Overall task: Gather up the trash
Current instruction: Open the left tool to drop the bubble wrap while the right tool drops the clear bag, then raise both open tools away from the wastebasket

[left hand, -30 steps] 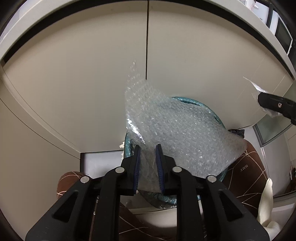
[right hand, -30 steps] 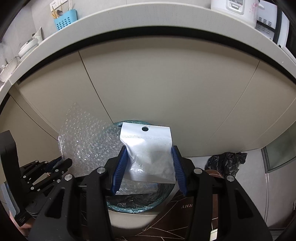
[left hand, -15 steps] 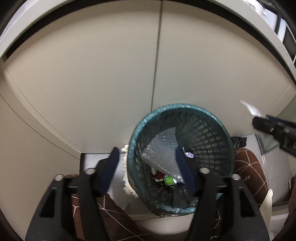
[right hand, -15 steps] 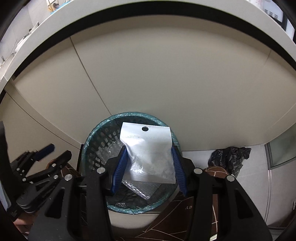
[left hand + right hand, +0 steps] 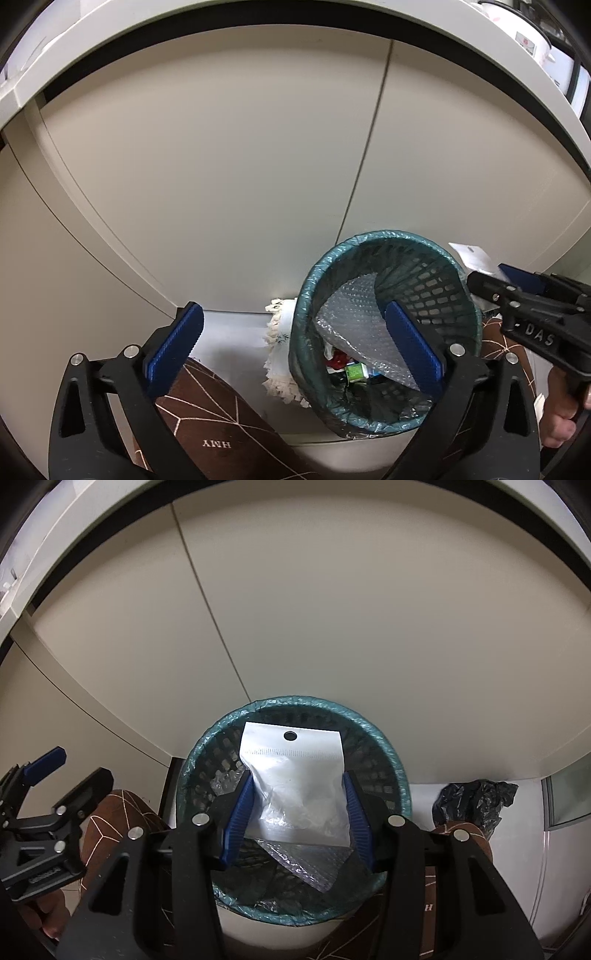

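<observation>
**Now dropping the second piece into the bin**

Leftmost, our left gripper (image 5: 291, 343) is opening wide with nothing between its blue pads; it is hanging just beside the teal waste basket (image 5: 306, 280), one finger crossing in front of the rim. The bubble wrap (image 5: 354, 317) is lying inside the basket, leaning on the mesh wall above a few small scraps at the bottom.

Moving right, our right gripper (image 5: 297, 808) is clenching a clear zip pouch (image 5: 295, 775) by its two side edges, its hang hole at the far end. The pouch is hanging directly over the basket's mouth, well within the rim, with the bubble wrap showing beneath it.

To do this release well, we are judging that the pouch should stay centred over the opening and point downward before the jaws part, since such a light, stiff film could catch on a pad or glide past the rim. A crumpled black bag (image 5: 476, 801) is lying on the floor to the basket's right, possibly the next pickup.
</observation>
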The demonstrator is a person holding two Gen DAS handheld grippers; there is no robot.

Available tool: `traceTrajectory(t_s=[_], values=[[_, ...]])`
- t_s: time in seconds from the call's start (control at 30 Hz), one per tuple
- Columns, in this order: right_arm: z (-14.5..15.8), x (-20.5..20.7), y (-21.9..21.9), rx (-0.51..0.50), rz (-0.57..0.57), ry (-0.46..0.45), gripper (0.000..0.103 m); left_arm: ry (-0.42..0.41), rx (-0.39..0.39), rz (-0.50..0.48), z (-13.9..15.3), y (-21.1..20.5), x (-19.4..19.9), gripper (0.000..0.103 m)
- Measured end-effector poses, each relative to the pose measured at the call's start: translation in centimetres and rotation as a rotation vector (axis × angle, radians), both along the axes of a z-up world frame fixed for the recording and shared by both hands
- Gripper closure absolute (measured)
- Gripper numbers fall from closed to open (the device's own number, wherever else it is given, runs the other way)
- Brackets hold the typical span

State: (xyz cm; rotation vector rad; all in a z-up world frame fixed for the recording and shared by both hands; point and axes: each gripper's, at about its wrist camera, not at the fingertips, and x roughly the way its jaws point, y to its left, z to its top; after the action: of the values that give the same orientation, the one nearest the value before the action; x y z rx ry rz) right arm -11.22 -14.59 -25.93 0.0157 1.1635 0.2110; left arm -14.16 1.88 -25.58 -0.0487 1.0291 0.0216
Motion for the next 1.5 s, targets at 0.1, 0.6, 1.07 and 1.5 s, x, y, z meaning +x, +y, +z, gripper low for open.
traceTrajectory(t_s=[0.1,0.6,1.07,1.5], values=[[-0.6,0.2,0.3,-0.001,0.009,0.006,0.055,0.002,-0.001,0.006,-0.1,0.2,0.2,0.006],[-0.3,0.4,-0.4,0.027,0.019,0.010,0.030,0.002,0.001,0.012,0.2,0.0,0.3,0.006],[10.5,-0.7,-2.5,-0.046,-0.067,-0.241,0.008,-0.113,-0.007,0.006,8.0,-2.2,-0.3,0.006],[20.9,-4.0,-4.5,-0.015,-0.113,-0.384,0.008,-0.254,-0.015,-0.025,18.0,-4.1,-2.5,0.006]])
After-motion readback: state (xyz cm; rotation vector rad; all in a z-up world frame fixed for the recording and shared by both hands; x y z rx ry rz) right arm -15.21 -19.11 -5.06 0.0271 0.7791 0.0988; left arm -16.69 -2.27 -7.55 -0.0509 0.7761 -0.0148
